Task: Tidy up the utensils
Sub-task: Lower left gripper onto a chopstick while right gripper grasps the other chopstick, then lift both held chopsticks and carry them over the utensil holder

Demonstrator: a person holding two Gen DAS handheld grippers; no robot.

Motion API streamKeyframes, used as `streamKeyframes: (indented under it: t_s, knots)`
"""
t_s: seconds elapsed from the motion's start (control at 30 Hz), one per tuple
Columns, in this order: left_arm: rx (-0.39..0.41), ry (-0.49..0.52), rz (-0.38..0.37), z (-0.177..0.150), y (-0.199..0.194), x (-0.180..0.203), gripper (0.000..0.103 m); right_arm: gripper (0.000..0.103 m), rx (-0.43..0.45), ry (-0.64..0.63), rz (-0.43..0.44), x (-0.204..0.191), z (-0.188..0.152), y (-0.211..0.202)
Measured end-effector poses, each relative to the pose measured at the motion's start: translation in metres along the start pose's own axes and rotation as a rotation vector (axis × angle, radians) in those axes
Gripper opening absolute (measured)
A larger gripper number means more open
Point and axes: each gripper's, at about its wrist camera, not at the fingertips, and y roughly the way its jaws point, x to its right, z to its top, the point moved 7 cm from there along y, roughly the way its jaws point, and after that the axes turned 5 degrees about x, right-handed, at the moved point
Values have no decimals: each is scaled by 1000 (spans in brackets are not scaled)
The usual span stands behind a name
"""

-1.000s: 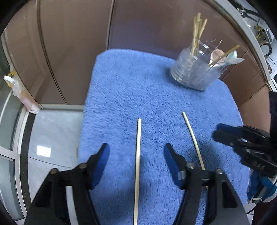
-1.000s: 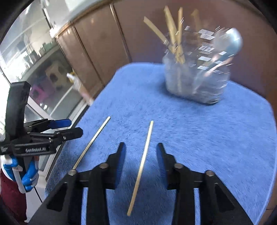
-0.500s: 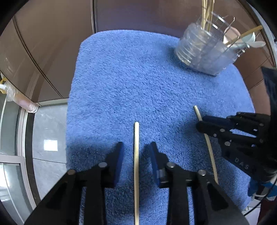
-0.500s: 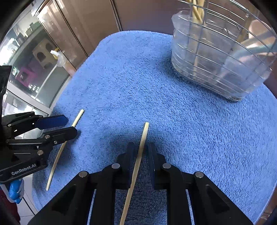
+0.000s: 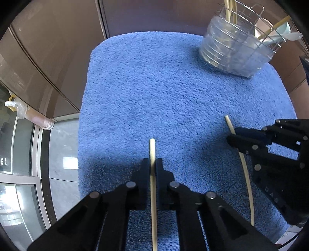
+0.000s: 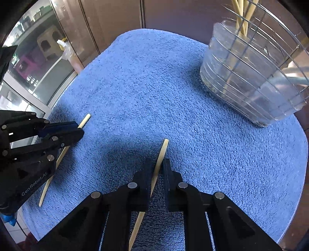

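Note:
Two pale wooden chopsticks lie on a blue towel (image 5: 164, 86). My left gripper (image 5: 152, 164) is shut on the left chopstick (image 5: 152, 148), near its far end, low on the towel. My right gripper (image 6: 159, 164) is shut on the right chopstick (image 6: 163, 150) in the same way. In the left wrist view the right gripper (image 5: 233, 136) clamps the right chopstick (image 5: 246, 170). In the right wrist view the left gripper (image 6: 77, 131) clamps the left chopstick (image 6: 84, 120). A clear utensil holder in a wire basket (image 5: 235, 52) stands at the towel's far right and also shows in the right wrist view (image 6: 251, 81).
The holder has several chopsticks (image 6: 243, 17) and pale spoons (image 5: 285, 34) in it. Brown cabinet panels (image 5: 58, 48) stand behind and left of the towel. A tiled floor and glass (image 5: 23, 154) lie beyond the towel's left edge.
Both grippers came down toward the towel and closed, from wide open one second ago to shut on a chopstick each now.

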Motion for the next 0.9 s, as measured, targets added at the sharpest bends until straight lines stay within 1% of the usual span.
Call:
streamKeyframes:
  t_s: [0.2,0.33,0.5,0.57,0.67,0.8,0.9]
  knots:
    - [11,-35,-14,-1,-6,-4,5,7,1,7,4,0,0,0]
    - [37,-52,-12,0,-15,-10,5,5,8,34,28,6,-3,-5]
    - [72,-74,-9,0,-32,-11,5,5,46,59,69,12,-13,-21]
    - [100,-84,-13,-1,-41,-12,5,5,77,67,87,13,-15,-30]
    - [165,-99,-26,-1,-61,-9,5,5,131,80,111,14,-22,-48]
    - [255,-92,-6,-6,-89,-2,5,5,231,96,153,14,-34,-76]
    - [326,-84,5,-10,-110,6,5,5,330,108,203,11,-48,-102]
